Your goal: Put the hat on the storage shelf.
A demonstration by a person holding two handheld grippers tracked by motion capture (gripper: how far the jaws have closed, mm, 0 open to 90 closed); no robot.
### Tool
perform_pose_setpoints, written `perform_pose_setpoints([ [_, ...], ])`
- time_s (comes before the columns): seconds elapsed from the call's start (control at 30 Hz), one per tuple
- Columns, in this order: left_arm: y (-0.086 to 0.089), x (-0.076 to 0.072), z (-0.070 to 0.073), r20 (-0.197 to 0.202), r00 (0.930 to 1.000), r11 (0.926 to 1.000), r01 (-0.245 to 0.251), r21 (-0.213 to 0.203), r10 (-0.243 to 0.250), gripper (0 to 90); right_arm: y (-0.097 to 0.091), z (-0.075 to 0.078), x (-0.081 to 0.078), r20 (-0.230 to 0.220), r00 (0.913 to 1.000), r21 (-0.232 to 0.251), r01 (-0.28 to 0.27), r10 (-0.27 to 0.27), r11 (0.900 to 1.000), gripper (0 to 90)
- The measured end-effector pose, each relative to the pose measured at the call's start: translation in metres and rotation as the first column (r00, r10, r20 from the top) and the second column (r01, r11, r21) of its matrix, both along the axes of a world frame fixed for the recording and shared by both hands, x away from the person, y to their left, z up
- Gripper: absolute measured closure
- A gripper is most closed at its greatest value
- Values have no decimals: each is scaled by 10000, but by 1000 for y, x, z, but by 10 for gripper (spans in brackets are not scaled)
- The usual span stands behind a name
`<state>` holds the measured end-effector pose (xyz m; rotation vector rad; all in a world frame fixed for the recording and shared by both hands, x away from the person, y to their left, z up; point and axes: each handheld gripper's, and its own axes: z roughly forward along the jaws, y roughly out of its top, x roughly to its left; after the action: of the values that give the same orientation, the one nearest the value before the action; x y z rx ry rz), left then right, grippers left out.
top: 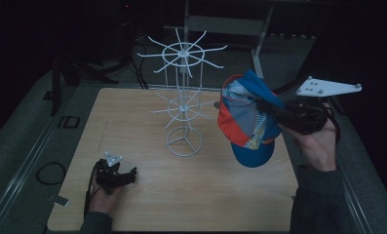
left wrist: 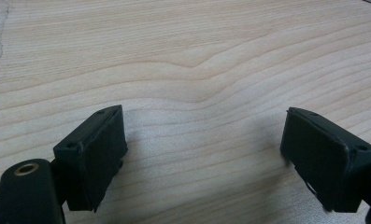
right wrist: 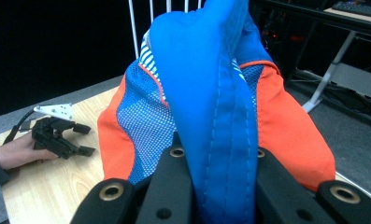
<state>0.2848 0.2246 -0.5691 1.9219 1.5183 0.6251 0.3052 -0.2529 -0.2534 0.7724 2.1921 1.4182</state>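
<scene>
Right tool (top: 271, 111) raised at 3 o'clock, clenched on cap (top: 247, 122) beside wire rack (top: 183, 97); cap hangs, brim down. Left tool (top: 130, 175) released, resting low on tabletop (top: 205, 195) at 8 o'clock.

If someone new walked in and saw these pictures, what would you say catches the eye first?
The blue and orange cap, held up in the air at the table's right side by the right gripper, which is clamped on its blue fabric. Next, the white wire rack standing at the middle of the wooden table, while the left gripper rests open at the near left.
</scene>
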Motion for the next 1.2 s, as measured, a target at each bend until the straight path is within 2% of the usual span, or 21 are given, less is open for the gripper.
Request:
perform_pose_setpoints([
  [0.37, 0, 0, 0, -7, 10000, 10000, -9, -16, 9, 146, 1, 8, -5, 247, 9993, 160, -266, 262, 9995, 878],
  [0.8, 0, 0, 0, 0, 10000, 10000, 0, 0, 0, 147, 2, 15, -10, 713, 9956, 661, -660, 612, 9956, 878],
  [0.97, 0, 0, 0, -3, 10000, 10000, -8, -12, 8, 146, 2, 17, -9, 752, 9953, 634, -664, 616, 9958, 878],
  [1.2, 0, 0, 0, -4, 10000, 10000, 0, 1, 0, 147, 1, 21, -9, 995, 9934, 947, -666, 571, 9933, 878],
])
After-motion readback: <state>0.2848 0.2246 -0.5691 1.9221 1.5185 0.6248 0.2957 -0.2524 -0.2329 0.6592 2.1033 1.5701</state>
